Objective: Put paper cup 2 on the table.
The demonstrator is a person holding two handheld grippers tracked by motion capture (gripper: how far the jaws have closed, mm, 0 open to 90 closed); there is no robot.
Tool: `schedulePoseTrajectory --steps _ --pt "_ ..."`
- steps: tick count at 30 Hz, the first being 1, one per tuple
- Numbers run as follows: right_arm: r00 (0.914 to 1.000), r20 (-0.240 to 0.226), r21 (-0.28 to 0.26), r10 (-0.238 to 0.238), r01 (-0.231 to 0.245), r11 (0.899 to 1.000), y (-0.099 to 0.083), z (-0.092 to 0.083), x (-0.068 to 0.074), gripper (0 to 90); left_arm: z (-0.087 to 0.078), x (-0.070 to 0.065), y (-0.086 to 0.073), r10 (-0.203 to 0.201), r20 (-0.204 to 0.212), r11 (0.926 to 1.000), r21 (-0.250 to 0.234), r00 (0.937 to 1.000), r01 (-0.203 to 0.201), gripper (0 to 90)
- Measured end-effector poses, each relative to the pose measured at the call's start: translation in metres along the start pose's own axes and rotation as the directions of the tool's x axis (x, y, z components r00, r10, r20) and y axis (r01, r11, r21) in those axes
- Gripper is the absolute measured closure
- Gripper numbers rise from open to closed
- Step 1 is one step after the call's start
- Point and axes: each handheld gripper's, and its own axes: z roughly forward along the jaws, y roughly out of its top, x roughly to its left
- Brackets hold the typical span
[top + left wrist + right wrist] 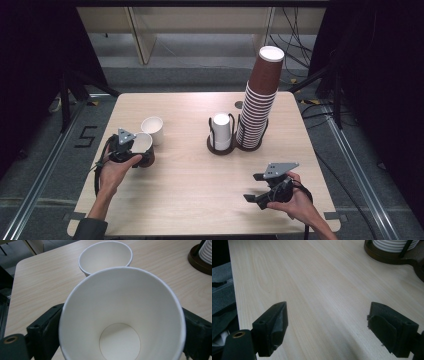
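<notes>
Currently a paper cup [122, 315] is being pinched between the jaws of the left gripper [131, 152] at the left side of the table [200, 185], just beside a second white cup [152, 130]. Its empty inside is being shown from the left gripper view. The right gripper [262, 187] is being held spread above bare wood.

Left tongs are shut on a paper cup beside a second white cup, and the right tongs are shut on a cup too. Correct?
Not quite. The right tongs are open and hold nothing, as the right gripper view shows: bare table between the jaws. The left tongs do grip a paper cup, beside the second white cup.
</notes>
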Motion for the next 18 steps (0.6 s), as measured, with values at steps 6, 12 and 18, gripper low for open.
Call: schedulePoseTrajectory --steps 6,12,18 --pt "0.9999 -0.01 0.0 0.007 -0.007 1.0 0.0 0.001 0.0 17.5 0.003 -0.001 -0.011 -0.001 -0.018 0.9986 -0.052 0.9998 0.001 4.8" --pt "0.9999 -0.012 0.001 0.008 -0.008 1.0 0.0 0.001 0.001 17.5 0.007 -0.001 -0.019 -0.011 -0.008 0.9995 -0.03 0.9999 0.01 9.2" --pt "0.9998 -0.017 0.008 0.009 -0.009 1.0 0.0 0.002 0.002 17.5 0.005 0.0 -0.02 -0.015 0.005 0.9999 -0.003 0.9999 0.015 9.5"
